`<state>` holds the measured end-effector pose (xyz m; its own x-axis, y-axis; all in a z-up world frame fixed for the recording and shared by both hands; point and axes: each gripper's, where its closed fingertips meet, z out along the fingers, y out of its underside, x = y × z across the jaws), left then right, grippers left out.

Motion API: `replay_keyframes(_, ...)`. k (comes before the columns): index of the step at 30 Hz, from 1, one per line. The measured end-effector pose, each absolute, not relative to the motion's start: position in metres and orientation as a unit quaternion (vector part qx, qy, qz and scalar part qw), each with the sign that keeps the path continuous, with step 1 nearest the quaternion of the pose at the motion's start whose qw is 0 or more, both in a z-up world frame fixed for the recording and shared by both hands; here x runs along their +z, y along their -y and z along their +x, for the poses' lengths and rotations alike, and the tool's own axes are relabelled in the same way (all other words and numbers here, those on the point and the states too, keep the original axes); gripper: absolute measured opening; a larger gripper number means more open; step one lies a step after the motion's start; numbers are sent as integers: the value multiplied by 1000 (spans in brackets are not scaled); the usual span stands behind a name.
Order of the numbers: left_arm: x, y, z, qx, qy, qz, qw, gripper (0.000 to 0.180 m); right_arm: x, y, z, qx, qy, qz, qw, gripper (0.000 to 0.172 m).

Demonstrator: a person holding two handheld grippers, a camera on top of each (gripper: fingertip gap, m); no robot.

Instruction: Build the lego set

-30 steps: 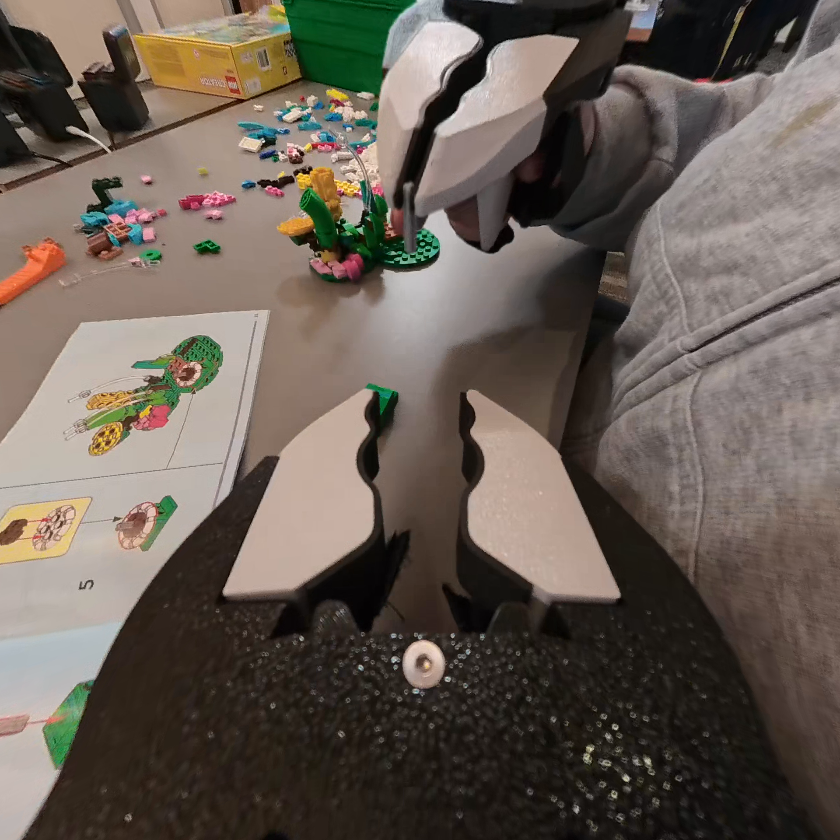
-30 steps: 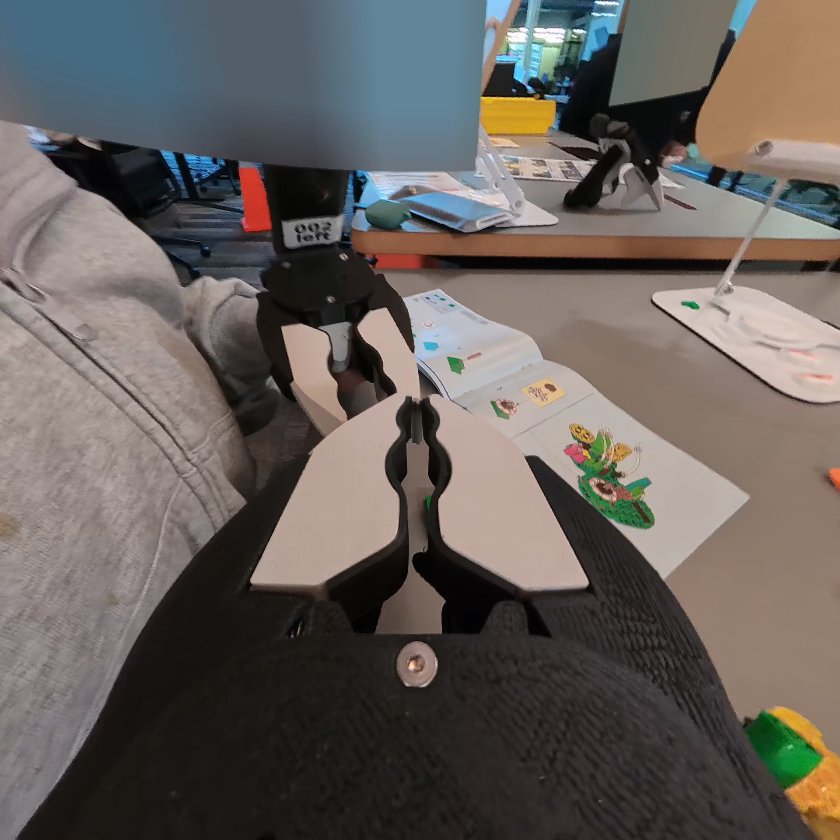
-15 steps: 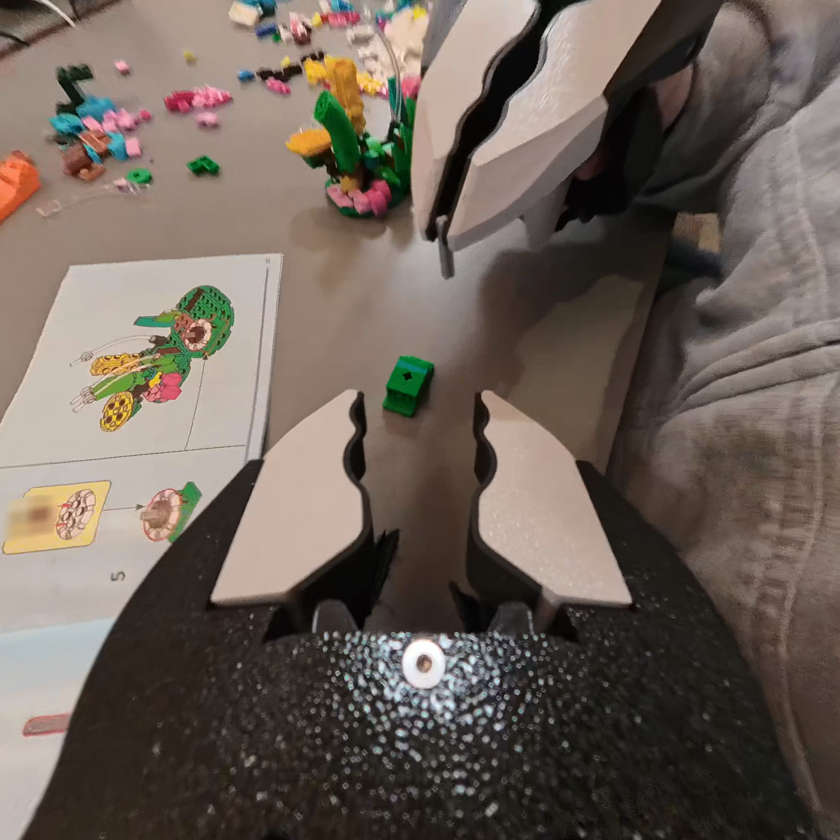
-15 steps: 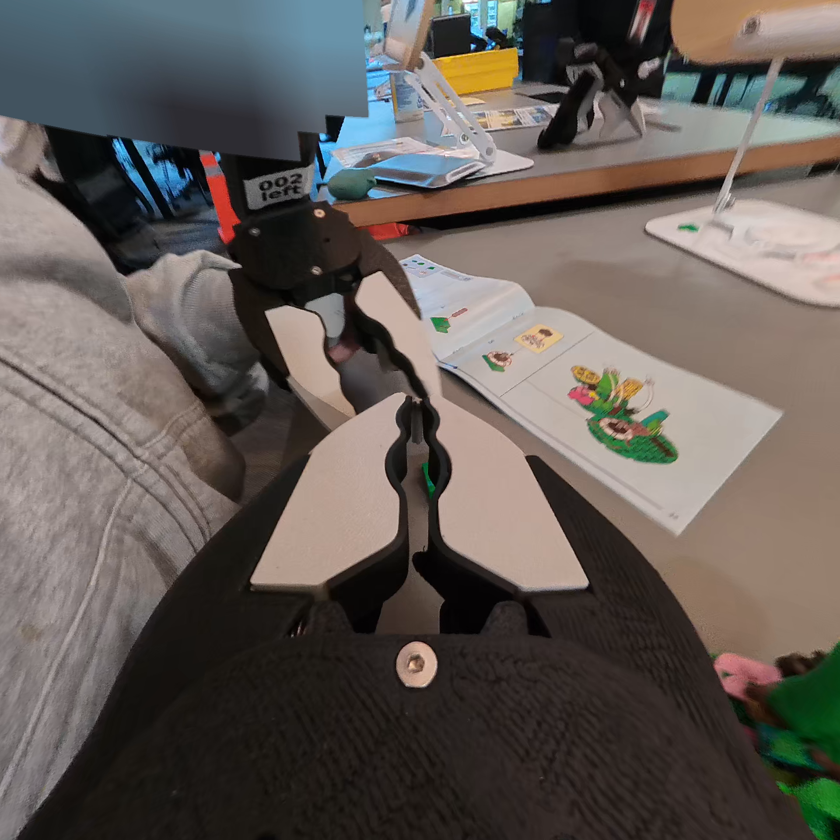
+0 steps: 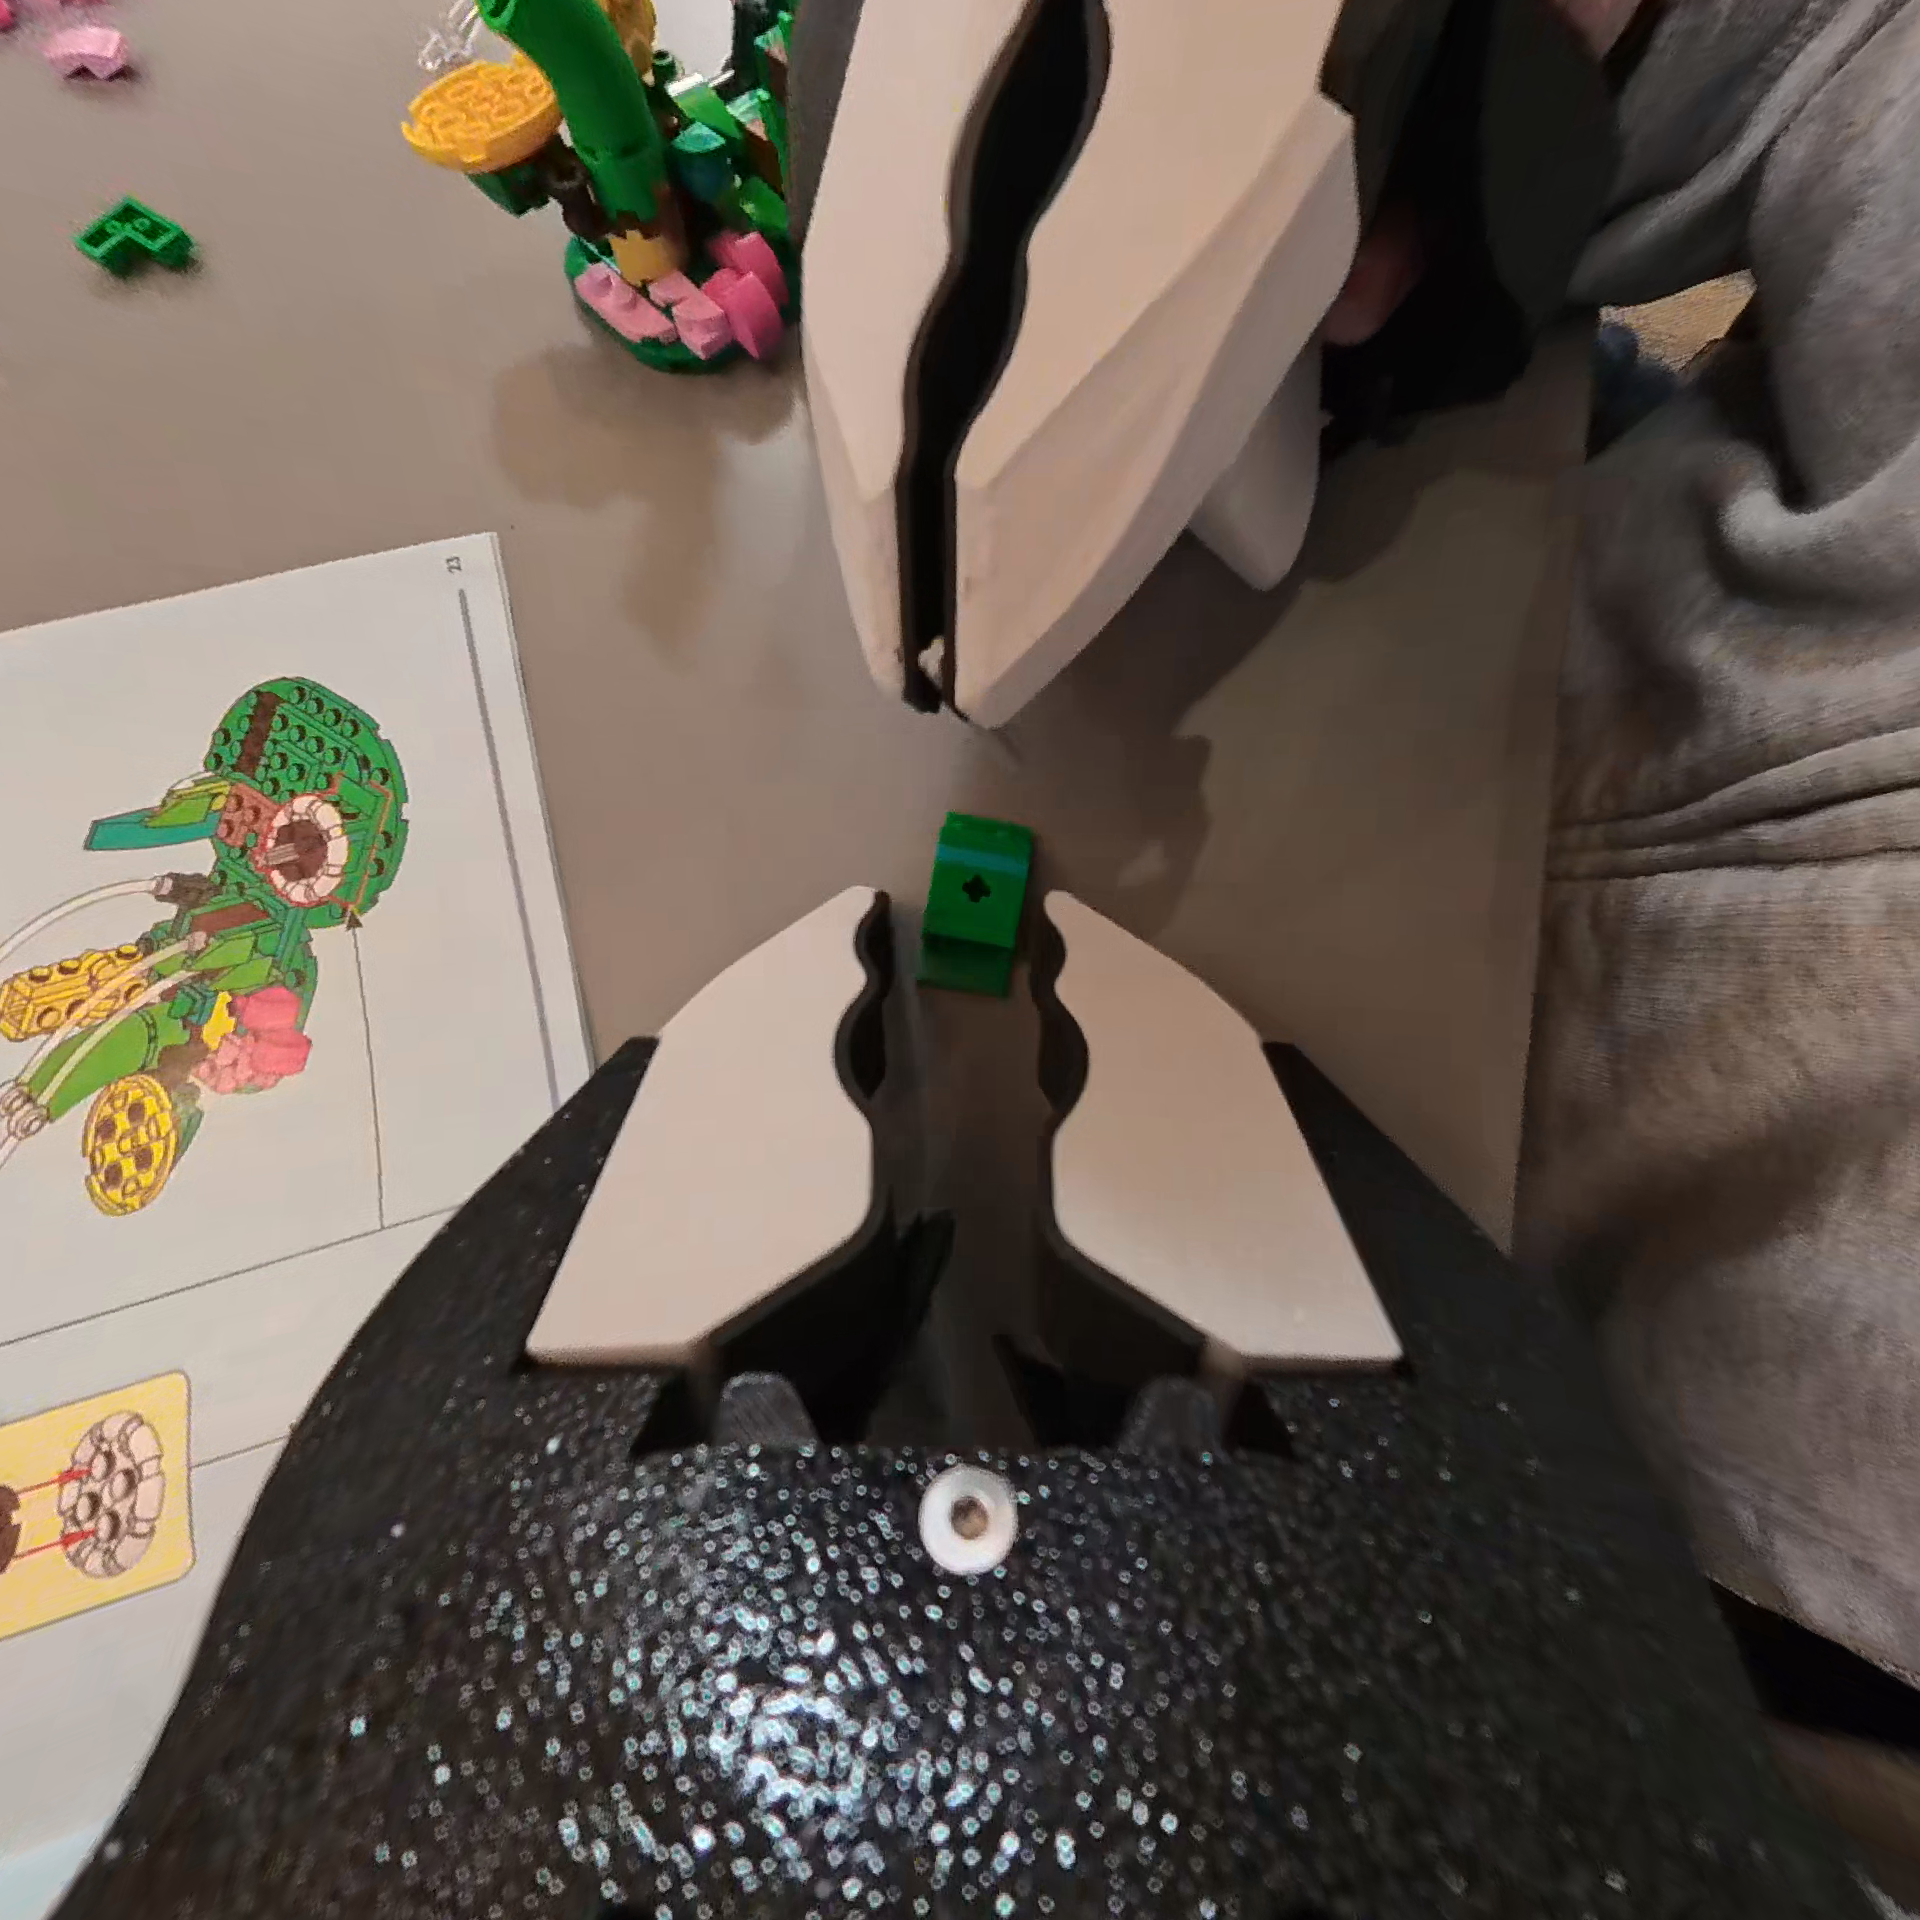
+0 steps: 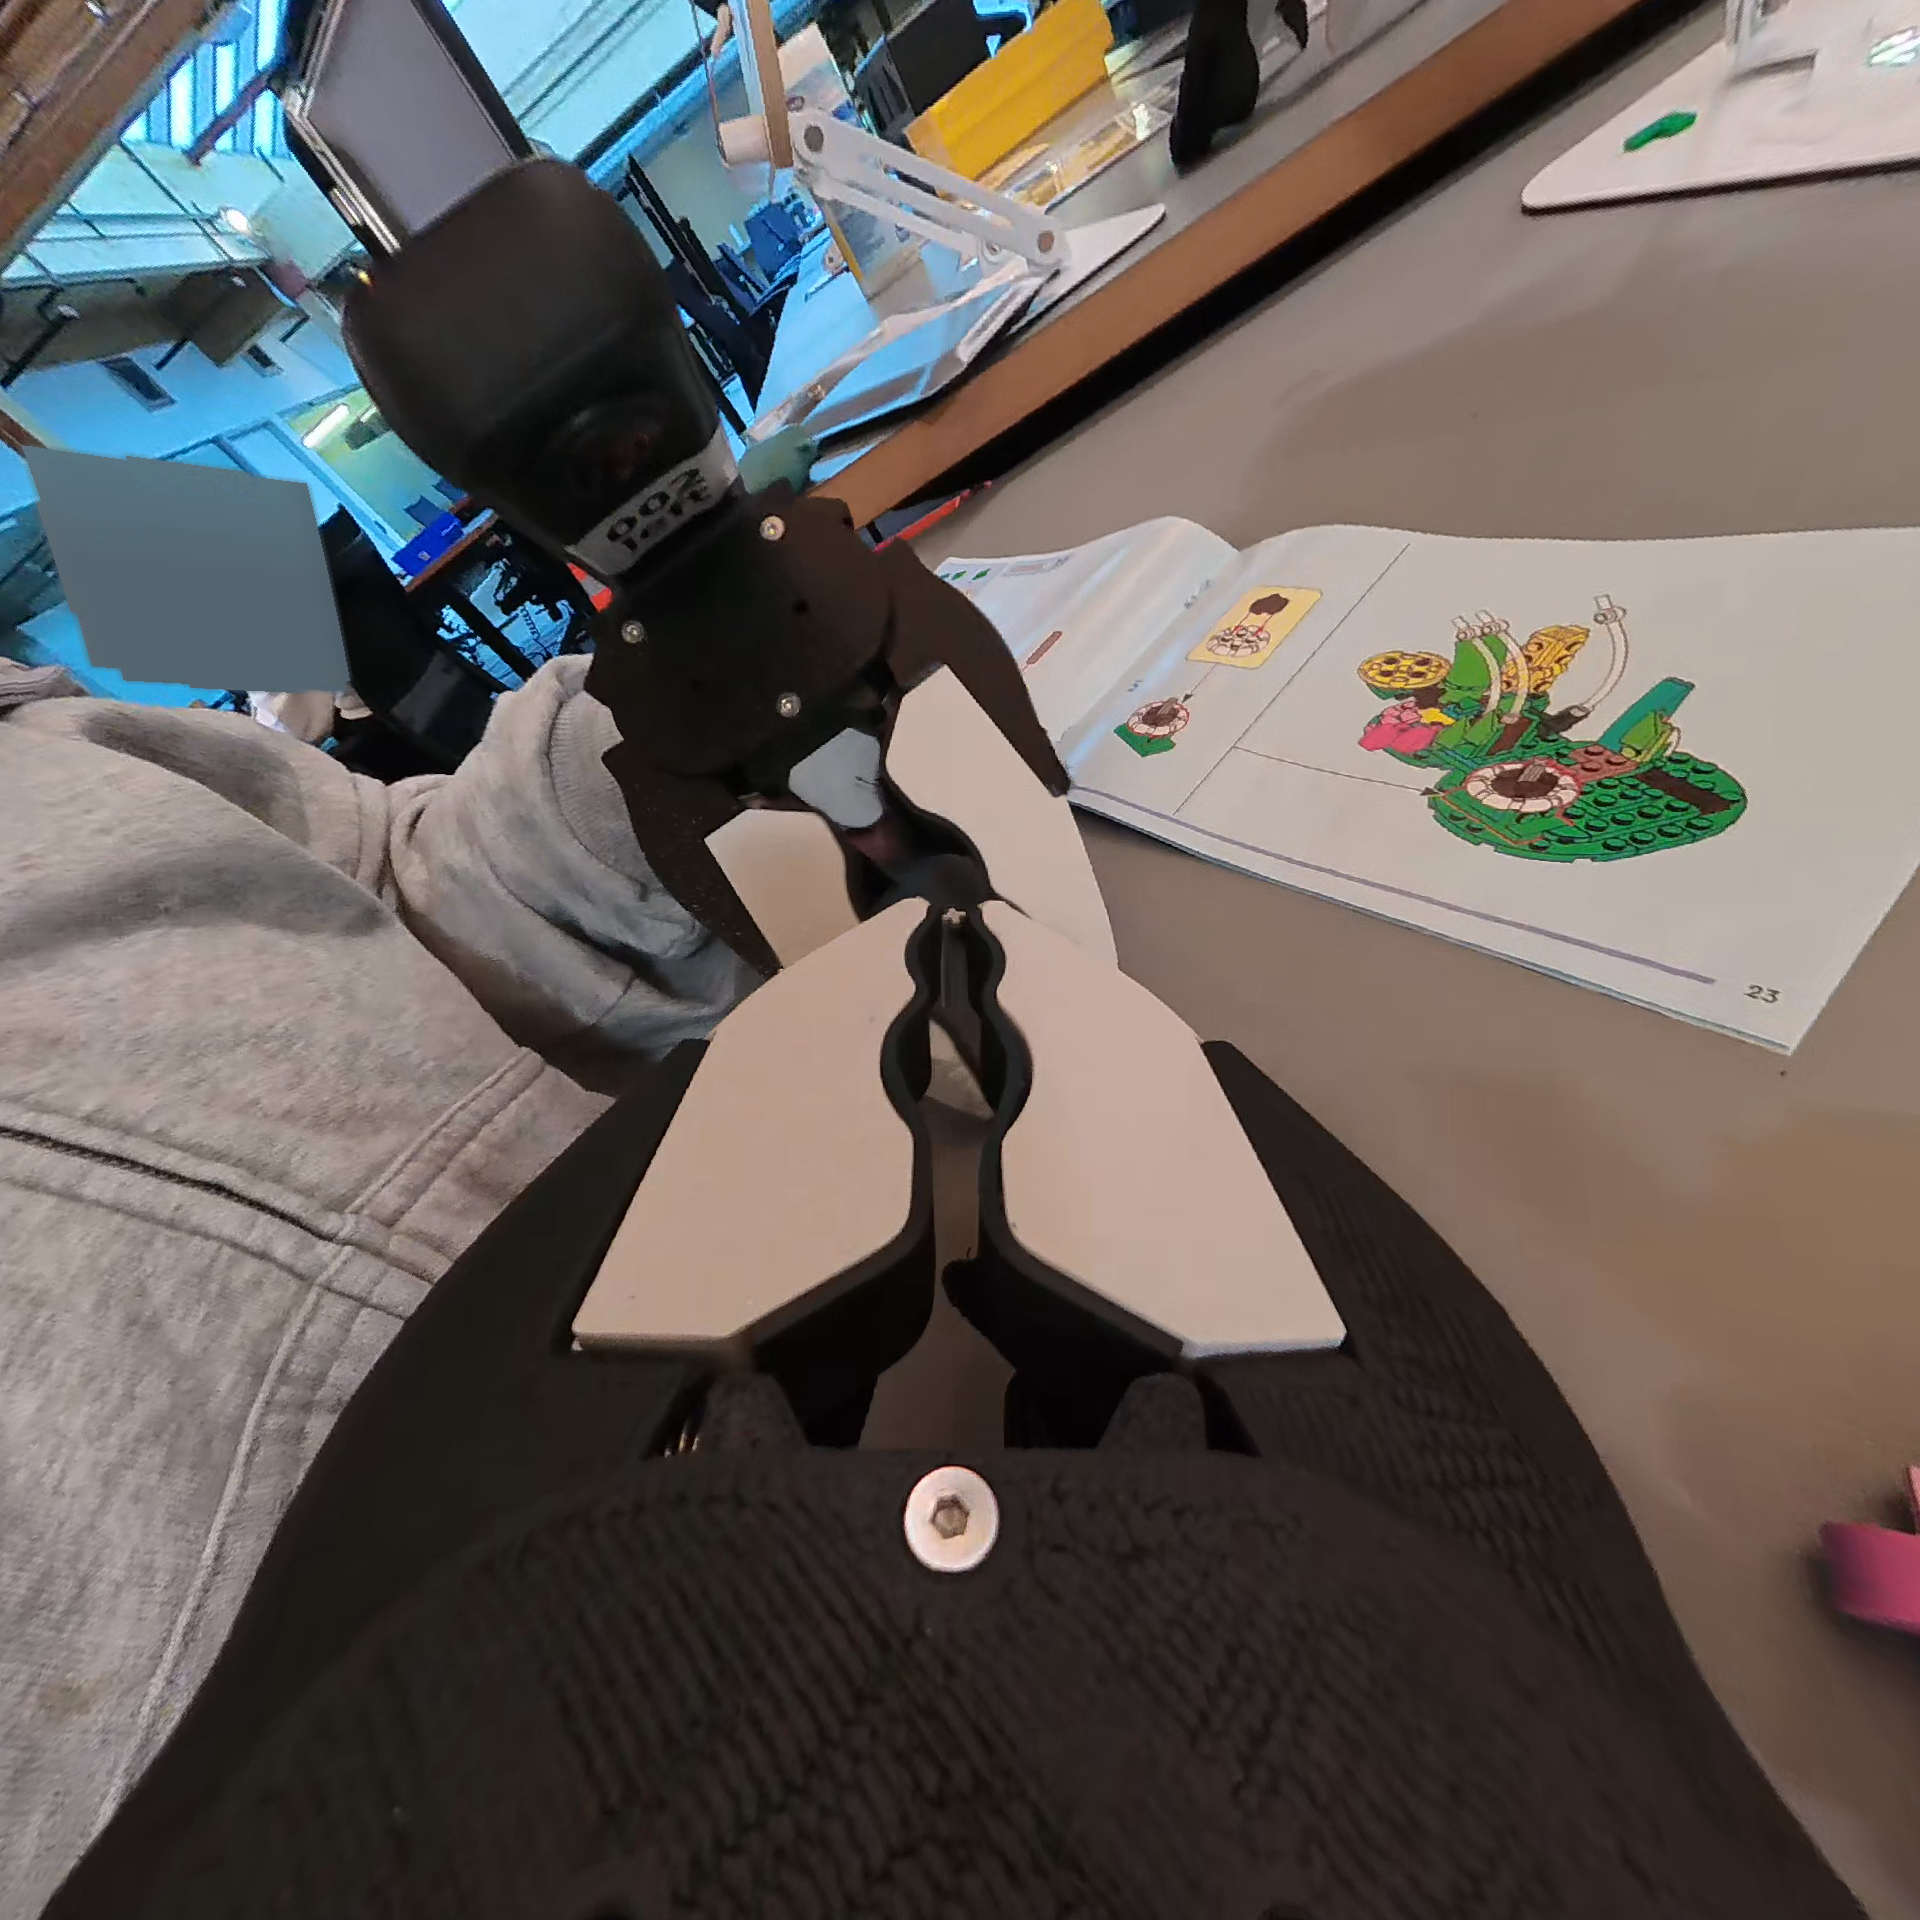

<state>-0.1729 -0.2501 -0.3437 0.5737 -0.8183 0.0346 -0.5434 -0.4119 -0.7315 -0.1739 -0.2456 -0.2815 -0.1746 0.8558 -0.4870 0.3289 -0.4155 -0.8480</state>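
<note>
My left hand-held gripper [image 5: 961,914] stands open, a small green brick [image 5: 975,902] on the counter [image 5: 727,582] between its tips, apparently untouched. Directly ahead, my right hand-held gripper [image 6: 953,916] is closed on a thin grey pin [image 6: 950,916].

A printed page number sits at the corner of the instruction booklet [image 6: 1455,790]; the left gripper [image 6: 940,883] carries a lettered white label.

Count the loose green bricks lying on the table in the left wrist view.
2. One green brick lies between the open fingertips of the left hand-held gripper, not pressed by them. One green corner brick lies far left near the flower model. Others may lie outside the frame.
</note>
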Motion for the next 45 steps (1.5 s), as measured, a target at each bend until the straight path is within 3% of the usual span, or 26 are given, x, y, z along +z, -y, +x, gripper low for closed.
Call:
replay_keyframes(1,-344,249,-173,-200,-416,-816,349,23,-282,245,-175,585,493,-603,225,1)
replay_keyframes(9,-344,253,-173,-213,-414,-811,353,17,-284,244,-180,578,505,-602,220,1)
replay_keyframes(20,-312,254,-177,-334,-300,-816,364,17,-279,248,-190,577,528,-585,214,2)
replay_keyframes(35,-304,257,-177,-273,-346,-808,392,17,-275,255,-187,578,562,-544,232,2)
replay_keyframes(45,-329,266,-169,-233,-396,-812,360,17,-298,268,-173,478,683,-492,252,3)
